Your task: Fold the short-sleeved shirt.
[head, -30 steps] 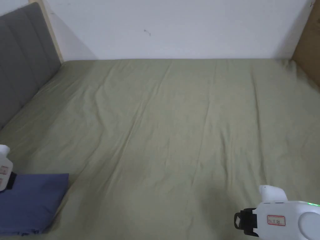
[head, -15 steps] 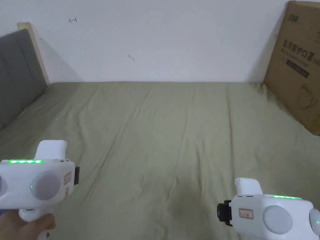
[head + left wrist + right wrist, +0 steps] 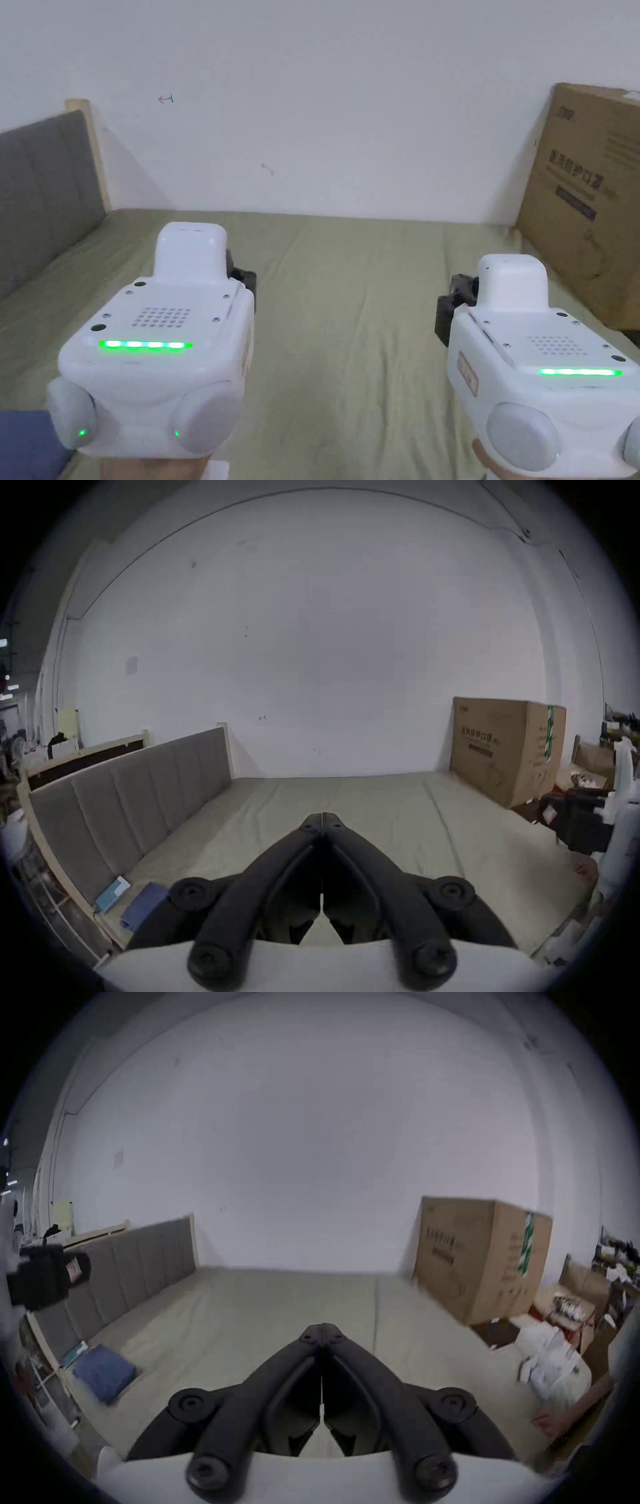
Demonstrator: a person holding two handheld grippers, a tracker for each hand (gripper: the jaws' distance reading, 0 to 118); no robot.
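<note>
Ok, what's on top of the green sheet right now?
A folded blue cloth lies flat on the green sheet at its near left corner, beside the grey headboard. The sheet's middle shows nothing on it. The hand-held grippers cover its near part in the head view.

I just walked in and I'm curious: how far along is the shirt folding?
It looks done: a blue folded cloth, likely the shirt, lies flat at the near left corner of the green bed. Nothing is in hand: the left gripper and right gripper are raised above the bed, jaws shut and empty. Nothing visible is left to fold.
</note>
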